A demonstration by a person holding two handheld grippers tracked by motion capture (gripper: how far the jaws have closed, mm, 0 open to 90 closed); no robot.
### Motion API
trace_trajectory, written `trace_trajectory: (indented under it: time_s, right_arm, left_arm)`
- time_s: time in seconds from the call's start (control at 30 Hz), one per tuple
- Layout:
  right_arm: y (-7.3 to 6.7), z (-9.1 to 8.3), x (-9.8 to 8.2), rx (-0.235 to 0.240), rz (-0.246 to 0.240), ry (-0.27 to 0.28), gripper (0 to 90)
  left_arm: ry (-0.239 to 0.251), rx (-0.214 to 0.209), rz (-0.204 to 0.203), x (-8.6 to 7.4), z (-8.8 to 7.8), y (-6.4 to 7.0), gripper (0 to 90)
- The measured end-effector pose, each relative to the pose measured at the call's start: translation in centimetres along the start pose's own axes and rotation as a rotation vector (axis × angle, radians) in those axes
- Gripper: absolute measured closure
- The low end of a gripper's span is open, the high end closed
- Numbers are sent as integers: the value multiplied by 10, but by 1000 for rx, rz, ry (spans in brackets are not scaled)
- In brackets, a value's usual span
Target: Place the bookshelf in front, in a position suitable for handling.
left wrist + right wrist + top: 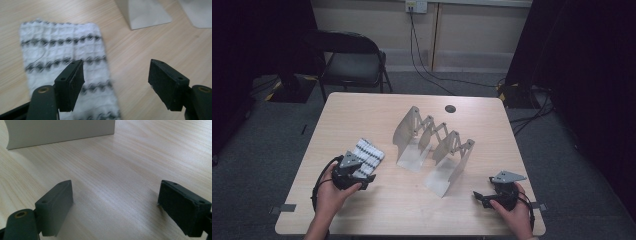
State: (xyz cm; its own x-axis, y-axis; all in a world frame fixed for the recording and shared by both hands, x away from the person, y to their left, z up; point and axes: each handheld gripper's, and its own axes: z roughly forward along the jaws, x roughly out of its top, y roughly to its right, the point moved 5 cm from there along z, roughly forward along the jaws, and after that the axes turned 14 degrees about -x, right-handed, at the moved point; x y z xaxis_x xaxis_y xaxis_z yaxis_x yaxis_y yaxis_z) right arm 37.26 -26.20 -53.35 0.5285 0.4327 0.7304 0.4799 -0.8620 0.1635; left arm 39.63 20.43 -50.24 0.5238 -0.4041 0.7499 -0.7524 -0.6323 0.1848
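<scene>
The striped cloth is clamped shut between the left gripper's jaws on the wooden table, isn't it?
Not quite: the striped cloth lies flat on the wooden table, but the left gripper has open jaws above it, gripping nothing, as the left gripper view shows.

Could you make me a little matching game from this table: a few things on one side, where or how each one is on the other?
Things:
1. striped cloth
2. folding metal rack
3. left tongs
4. right tongs

Places or states:
A. stands upright mid-table
B. open over bare wood, near the table's right front corner
C. lies flat on the table's left side
D. open, above the cloth's edge

Pairs: 1-C, 2-A, 3-D, 4-B
</scene>
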Motion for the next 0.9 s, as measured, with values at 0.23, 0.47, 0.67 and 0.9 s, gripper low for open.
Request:
trace_trajectory:
  time_s: [0.23, 0.47, 0.67, 0.9]
  right_arm:
    - [0, 0, 0, -1, 0, 0, 120]
    - [0, 0, 0, 0, -1, -1, 120]
    - [0, 0, 0, 0, 0, -1, 120]
    - [0, 0, 0, -1, 0, 0, 120]
  left_arm:
    - [-18, 57, -9, -6, -4, -16, 318]
    - [-33, 85, -28, -16, -4, -28, 454]
    - [-17, 43, -40, -16, -1, -20, 492]
    - [7, 37, -45, -5, -1, -7, 381]
